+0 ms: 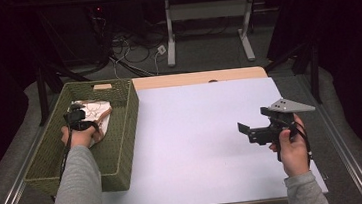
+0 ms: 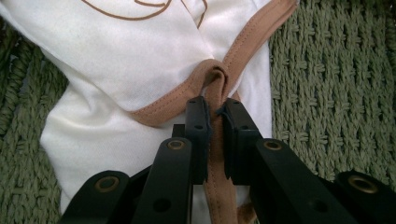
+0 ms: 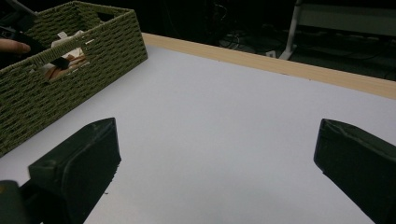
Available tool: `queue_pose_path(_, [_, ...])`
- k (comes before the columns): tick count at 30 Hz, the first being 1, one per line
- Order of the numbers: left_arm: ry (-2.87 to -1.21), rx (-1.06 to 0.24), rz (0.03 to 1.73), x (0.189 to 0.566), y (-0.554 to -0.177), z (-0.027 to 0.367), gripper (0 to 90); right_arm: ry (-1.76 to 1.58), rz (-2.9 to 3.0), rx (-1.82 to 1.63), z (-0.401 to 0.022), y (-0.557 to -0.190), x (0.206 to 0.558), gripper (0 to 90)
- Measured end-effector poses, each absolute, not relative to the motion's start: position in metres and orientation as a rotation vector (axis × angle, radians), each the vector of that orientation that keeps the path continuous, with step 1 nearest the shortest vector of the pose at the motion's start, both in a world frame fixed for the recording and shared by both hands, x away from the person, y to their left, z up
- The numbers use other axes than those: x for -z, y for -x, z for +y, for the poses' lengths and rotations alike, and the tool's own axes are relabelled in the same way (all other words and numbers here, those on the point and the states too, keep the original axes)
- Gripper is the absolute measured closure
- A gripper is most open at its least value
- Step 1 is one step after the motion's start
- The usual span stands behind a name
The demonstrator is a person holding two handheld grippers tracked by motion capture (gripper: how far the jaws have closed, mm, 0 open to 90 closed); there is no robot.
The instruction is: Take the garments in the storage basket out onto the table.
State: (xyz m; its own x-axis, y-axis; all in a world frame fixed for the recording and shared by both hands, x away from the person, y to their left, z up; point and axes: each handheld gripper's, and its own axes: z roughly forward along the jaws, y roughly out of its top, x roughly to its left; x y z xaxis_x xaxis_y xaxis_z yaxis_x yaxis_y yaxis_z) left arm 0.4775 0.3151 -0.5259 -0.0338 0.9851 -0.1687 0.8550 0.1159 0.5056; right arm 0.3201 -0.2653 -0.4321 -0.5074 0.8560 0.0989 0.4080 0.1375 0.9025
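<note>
My left gripper (image 2: 214, 122) is clamped on the brown trim (image 2: 215, 154) of the white garment (image 2: 135, 60) in the green basket (image 1: 124, 132); trim runs 6 to 12 between the jaws. My right gripper (image 3: 217, 154) gapes empty, basket at its 10 o'clock

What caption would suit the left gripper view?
Left gripper shut on the tan trim of a white garment inside a green woven basket.
</note>
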Motion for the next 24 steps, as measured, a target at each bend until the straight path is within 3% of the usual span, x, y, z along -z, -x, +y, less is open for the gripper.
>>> queue_pose_path(24, [-1.659, -0.521, 1.804, 0.498, -0.468, 0.317, 82.2, -1.206, 1.976, -1.341, -0.264, -0.32, 0.432, 0.6])
